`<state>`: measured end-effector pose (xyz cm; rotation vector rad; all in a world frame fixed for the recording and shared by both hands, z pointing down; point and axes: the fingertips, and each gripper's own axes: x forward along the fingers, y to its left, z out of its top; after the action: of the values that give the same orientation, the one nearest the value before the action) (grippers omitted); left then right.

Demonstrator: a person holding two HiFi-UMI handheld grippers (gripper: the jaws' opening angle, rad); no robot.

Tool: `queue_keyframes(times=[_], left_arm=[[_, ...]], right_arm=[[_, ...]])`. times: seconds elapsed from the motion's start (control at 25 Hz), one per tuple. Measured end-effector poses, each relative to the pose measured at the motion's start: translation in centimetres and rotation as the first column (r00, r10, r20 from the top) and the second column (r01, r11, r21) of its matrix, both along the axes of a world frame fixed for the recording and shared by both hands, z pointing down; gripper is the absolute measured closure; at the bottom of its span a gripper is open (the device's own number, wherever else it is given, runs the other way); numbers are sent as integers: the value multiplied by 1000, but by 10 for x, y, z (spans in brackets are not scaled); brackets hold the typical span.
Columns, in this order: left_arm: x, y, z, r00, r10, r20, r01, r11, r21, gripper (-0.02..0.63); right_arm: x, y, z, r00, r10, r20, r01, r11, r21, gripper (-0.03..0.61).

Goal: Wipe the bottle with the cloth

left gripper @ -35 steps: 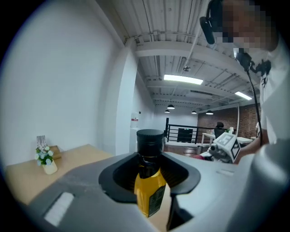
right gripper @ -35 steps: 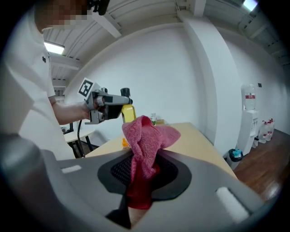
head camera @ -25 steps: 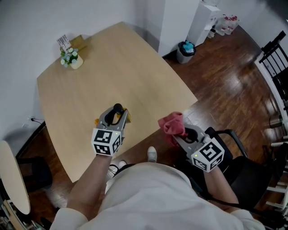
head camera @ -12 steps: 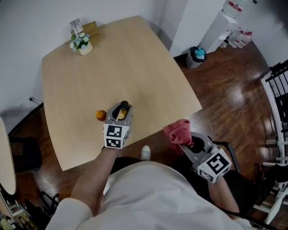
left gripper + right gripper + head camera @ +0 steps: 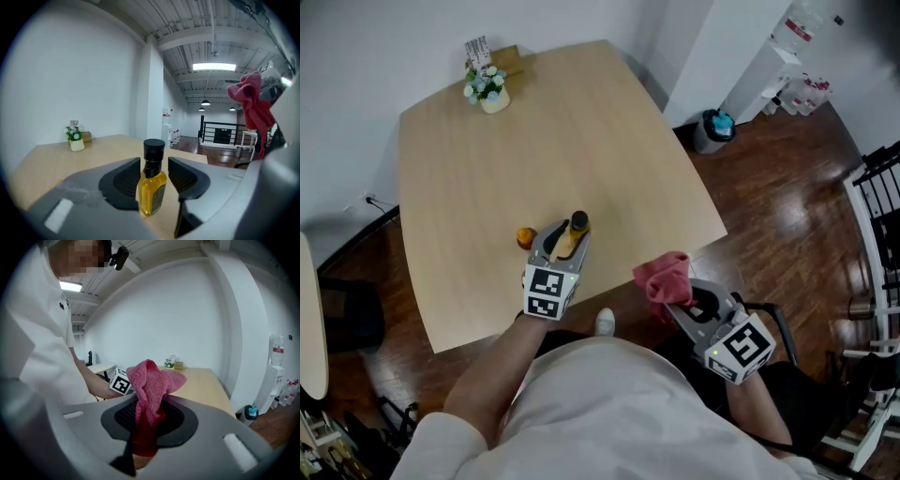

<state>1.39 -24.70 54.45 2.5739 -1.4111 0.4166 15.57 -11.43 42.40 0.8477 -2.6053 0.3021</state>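
A small bottle (image 5: 576, 234) of amber liquid with a black cap stands upright on the wooden table (image 5: 534, 150) near its front edge. My left gripper (image 5: 568, 236) straddles it. In the left gripper view the bottle (image 5: 152, 187) sits between the pads with a gap on each side, and the left gripper's (image 5: 153, 173) jaws are opening. My right gripper (image 5: 680, 295) hangs off the table's front right edge, shut on a bunched red cloth (image 5: 664, 277). That cloth (image 5: 150, 385) sticks up out of the right gripper (image 5: 147, 420).
A small orange object (image 5: 525, 237) lies on the table just left of the bottle. A little flower pot (image 5: 490, 89) stands at the far corner. On the dark wood floor are a bin (image 5: 712, 127), a white unit (image 5: 778, 56) and a black chair (image 5: 792, 361).
The left jaws have spread away from the bottle, which now stands by itself on the table a little farther in. The right gripper still holds the cloth in about the same place.
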Motion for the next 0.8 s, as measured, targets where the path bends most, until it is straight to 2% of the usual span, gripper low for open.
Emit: queue_keyframes(times=[0.2, 0.28, 0.4, 0.48, 0.64, 0.8], left_arm=[[-27, 56, -28, 992, 79, -97, -81, 996, -21, 419], [-48, 80, -32, 989, 123, -81, -125, 992, -28, 419], [-89, 117, -26, 982, 190, -10, -190, 980, -50, 421], [-118, 143, -22, 977, 214, -15, -214, 973, -86, 431], [-155, 199, -24, 941, 301, -156, -327, 928, -181, 458], [-162, 234, -32, 907, 388, -163, -414, 893, -179, 458]], right_arm=[[-43, 13, -3, 1000, 8, 23, -8, 1000, 5, 492], [-64, 21, -2, 999, 20, 30, -20, 1000, -3, 492], [-95, 39, -1, 998, 45, 36, -44, 999, -17, 492], [-114, 55, -2, 996, 73, 43, -71, 997, -27, 492], [-144, 91, -5, 988, 136, 70, -133, 990, -46, 492], [-150, 132, -6, 980, 187, 64, -183, 981, -61, 492]])
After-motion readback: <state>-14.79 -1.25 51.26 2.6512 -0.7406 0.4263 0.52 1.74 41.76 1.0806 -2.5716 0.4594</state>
